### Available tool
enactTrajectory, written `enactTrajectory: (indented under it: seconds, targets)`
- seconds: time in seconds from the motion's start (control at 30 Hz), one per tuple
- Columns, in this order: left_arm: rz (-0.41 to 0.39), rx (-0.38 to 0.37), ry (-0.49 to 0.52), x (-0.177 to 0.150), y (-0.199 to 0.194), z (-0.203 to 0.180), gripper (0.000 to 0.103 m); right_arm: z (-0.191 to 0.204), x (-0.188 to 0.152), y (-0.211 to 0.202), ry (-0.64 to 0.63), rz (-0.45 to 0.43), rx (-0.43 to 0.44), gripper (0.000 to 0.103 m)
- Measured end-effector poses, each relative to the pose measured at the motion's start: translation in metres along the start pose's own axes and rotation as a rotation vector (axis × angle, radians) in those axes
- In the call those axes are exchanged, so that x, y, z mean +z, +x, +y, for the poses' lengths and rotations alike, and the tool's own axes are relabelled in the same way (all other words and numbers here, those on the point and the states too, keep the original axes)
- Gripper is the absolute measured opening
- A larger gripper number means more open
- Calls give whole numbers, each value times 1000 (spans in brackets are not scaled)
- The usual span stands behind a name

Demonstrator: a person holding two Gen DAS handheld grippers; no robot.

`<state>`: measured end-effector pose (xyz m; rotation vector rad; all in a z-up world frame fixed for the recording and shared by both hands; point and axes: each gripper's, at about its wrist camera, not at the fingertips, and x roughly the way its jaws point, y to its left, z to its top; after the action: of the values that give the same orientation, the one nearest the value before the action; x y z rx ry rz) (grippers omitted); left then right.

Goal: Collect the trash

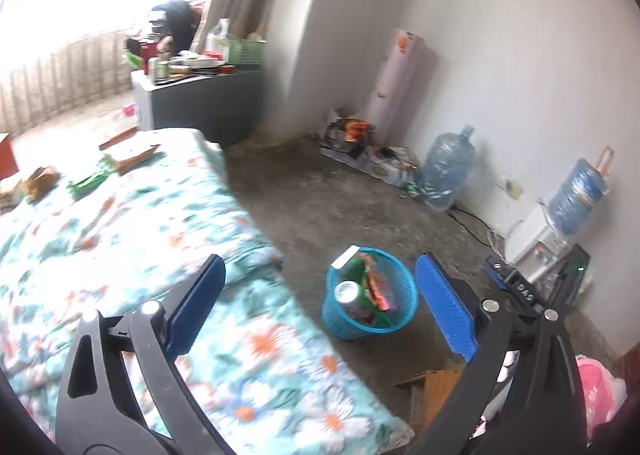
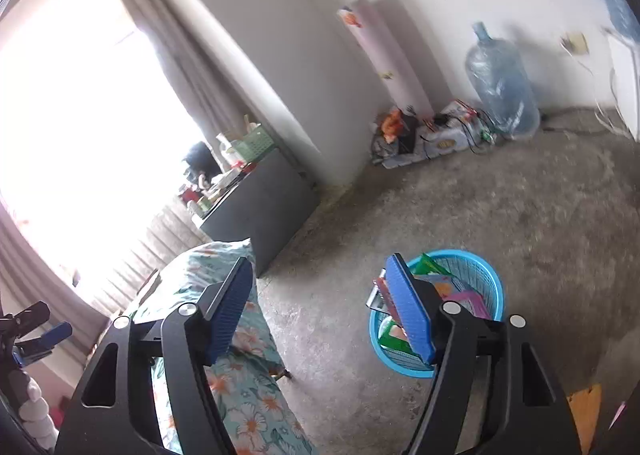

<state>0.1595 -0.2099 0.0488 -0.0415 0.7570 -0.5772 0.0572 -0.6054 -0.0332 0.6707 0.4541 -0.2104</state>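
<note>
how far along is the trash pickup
Partly done: the blue basket on the floor already holds a can and wrappers. Nothing is in hand; left gripper and right gripper are both open. Left: wrappers lying on the bed.

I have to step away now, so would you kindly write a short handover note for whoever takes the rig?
Left gripper: open, empty, above the bed's edge.
Right gripper: open, empty, over the floor beside the bin.
Blue bin stands on the floor by the bed, already holding a can and wrappers.
Left: green wrapper, brown packet and flattened carton lie on the bedspread.
</note>
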Motion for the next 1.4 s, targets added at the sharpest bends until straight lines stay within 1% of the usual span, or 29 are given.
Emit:
enactTrajectory:
  seconds: [0.07, 0.1, 0.17, 0.2, 0.27, 0.33, 0.37, 0.43, 0.5, 0.53, 0.6, 0.73, 0.83, 0.93, 1.03, 1.27, 1.4]
  targets:
    - [-24, 106, -37, -11, -25, 19, 93, 39, 1, -13, -111, -15, 28, 83]
    - [-30, 182, -48, -18, -36, 24, 93, 58, -1, -19, -169, -24, 30, 88]
    - [-31, 330, -72, -29, -54, 35, 93, 92, -8, -32, -282, -50, 16, 94]
    - [-40, 367, -94, -36, -63, 41, 94, 107, -11, -37, -331, -53, -1, 95]
    - [-43, 368, -131, -50, -80, 54, 94, 132, -21, -47, -414, -48, -20, 96]
    - [-20, 361, -151, -61, -89, 62, 94, 155, -33, -57, -491, -26, -22, 96]
    - [-10, 369, -151, -67, -92, 65, 94, 166, -39, -63, -529, -10, -25, 96]
    - [5, 387, -157, -78, -100, 71, 94, 186, -51, -71, -582, 30, -24, 96]
    - [18, 415, -162, -92, -105, 74, 94, 198, -66, -79, -613, 89, -39, 96]
    - [21, 429, -160, -99, -106, 75, 94, 201, -74, -82, -612, 121, -40, 96]
    - [38, 457, -164, -112, -110, 78, 94, 201, -91, -82, -621, 206, -81, 96]
    - [103, 431, -206, -132, -111, 85, 94, 188, -124, -86, -613, 349, -167, 96]
    - [130, 434, -202, -140, -111, 85, 94, 174, -136, -89, -588, 407, -211, 96]
    - [154, 417, -203, -142, -112, 85, 94, 169, -139, -96, -592, 411, -250, 96]
    - [146, 422, -195, -139, -115, 82, 94, 168, -138, -105, -613, 396, -270, 96]
    - [136, 422, -175, -132, -119, 73, 94, 172, -130, -118, -635, 343, -271, 96]
    - [126, 421, -165, -128, -121, 69, 94, 172, -128, -120, -634, 333, -260, 96]
